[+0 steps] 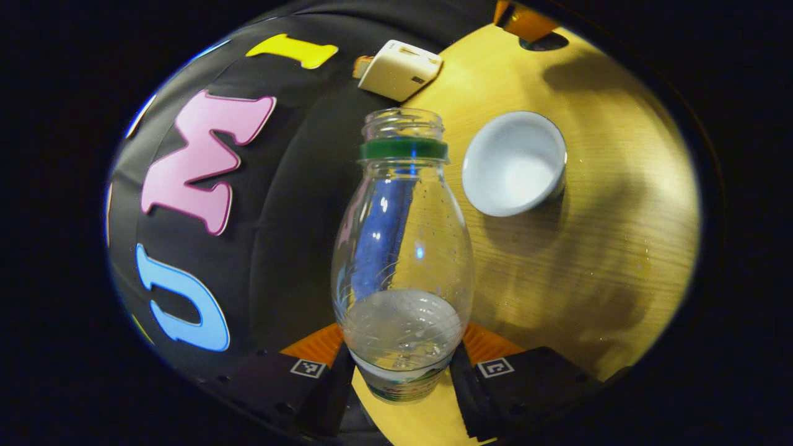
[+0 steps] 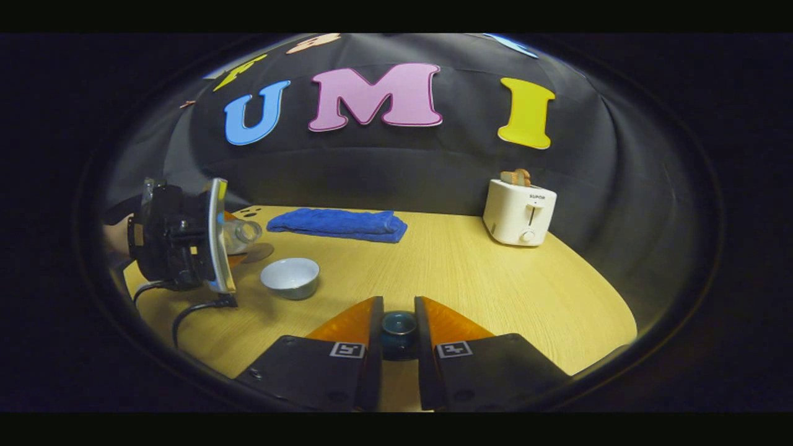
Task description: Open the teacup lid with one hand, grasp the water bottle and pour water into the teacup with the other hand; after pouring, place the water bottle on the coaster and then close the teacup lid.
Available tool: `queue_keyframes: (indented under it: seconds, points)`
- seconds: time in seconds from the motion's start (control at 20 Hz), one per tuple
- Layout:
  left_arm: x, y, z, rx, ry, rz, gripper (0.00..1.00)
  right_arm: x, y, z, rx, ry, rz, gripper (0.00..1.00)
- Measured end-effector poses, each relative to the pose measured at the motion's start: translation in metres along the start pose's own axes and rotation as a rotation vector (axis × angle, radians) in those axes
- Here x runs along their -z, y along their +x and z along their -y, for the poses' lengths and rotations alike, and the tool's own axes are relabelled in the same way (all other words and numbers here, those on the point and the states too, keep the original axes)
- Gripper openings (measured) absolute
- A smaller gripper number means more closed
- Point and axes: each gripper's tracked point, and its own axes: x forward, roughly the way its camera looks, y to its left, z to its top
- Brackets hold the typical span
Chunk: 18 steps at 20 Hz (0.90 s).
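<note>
Now we take the teacup (image 2: 290, 277) as our landmark and go from large things to small ones. It stands open and upright on the wooden table (image 2: 495, 291), and we cannot tell whether any water is in it.

Behind the teacup a folded blue towel (image 2: 337, 223) lies near the wall, and well apart to the far side stands a white toaster (image 2: 519, 212).

Our left gripper (image 1: 403, 371) holds the water bottle (image 1: 403, 260): both fingers press on its lower part. The bottle has no cap, and a little water sits at its bottom. In the left gripper view its long axis runs straight away from the jaws, and the teacup lies just beside the mouth. In the right gripper view the mouth points toward the teacup but seems a bit short of it. So we judge the bottle must move over the rim.

Our right gripper (image 2: 398, 331) is nearer to us than the teacup, and its fingers are closed on the small dark lid (image 2: 398, 327).
</note>
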Motion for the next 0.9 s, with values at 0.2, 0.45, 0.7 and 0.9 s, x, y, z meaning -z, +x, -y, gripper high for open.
queue_keyframes:
  seconds: [0.2, 0.45, 0.7, 0.9]
  points:
    - [-0.007, 0.000, -0.005, 0.005, 0.100, 0.009, 0.74, 0.004, -0.006, 0.003, 0.011, 0.020, -0.007, 0.27]
    - [0.000, 0.008, -0.011, 0.044, 0.212, -0.016, 0.74, 0.007, -0.009, 0.006, 0.023, 0.047, -0.005, 0.32]
    - [0.002, 0.014, -0.019, 0.064, 0.327, -0.029, 0.74, 0.016, -0.011, 0.015, 0.060, 0.082, -0.029, 0.27]
    - [0.000, 0.021, -0.016, 0.069, 0.392, -0.034, 0.73, 0.022, -0.015, 0.018, 0.070, 0.124, -0.041, 0.27]
